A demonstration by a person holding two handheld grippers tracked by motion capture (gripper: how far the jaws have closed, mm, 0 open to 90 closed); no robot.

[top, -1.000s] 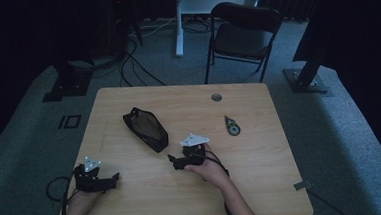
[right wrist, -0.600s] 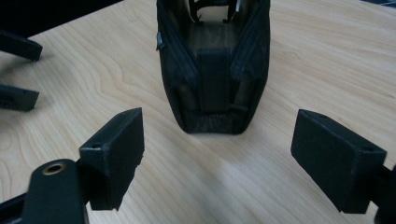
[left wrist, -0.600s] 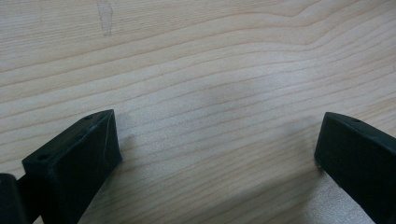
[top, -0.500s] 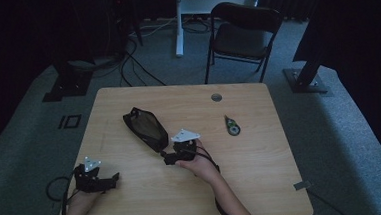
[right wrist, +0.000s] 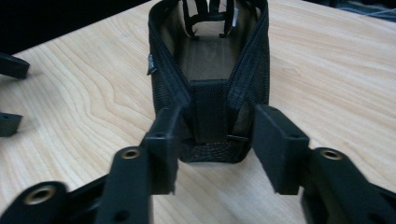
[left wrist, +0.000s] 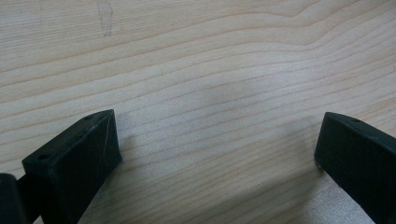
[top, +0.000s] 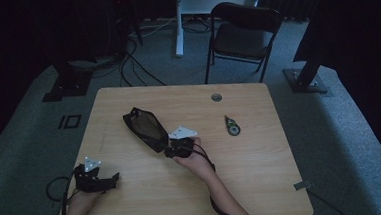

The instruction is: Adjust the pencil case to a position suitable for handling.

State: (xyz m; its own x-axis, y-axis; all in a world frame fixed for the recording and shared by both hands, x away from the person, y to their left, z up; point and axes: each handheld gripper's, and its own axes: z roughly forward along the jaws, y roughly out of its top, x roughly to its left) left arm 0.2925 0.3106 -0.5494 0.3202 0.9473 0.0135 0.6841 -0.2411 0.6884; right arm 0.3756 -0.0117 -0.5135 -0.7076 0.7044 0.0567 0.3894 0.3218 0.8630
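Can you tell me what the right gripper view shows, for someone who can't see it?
The right tool has just been closing its two black jaws around the near end of an open black mesh pouch lying on a light wooden table. Whether the jaws are pressing on it yet is unclear.

We see a dim room: grey carpet (top: 330,129), 1 black folding chair (top: 244,36) beyond the wooden worktop (top: 262,173), cables (top: 135,56) trailing.
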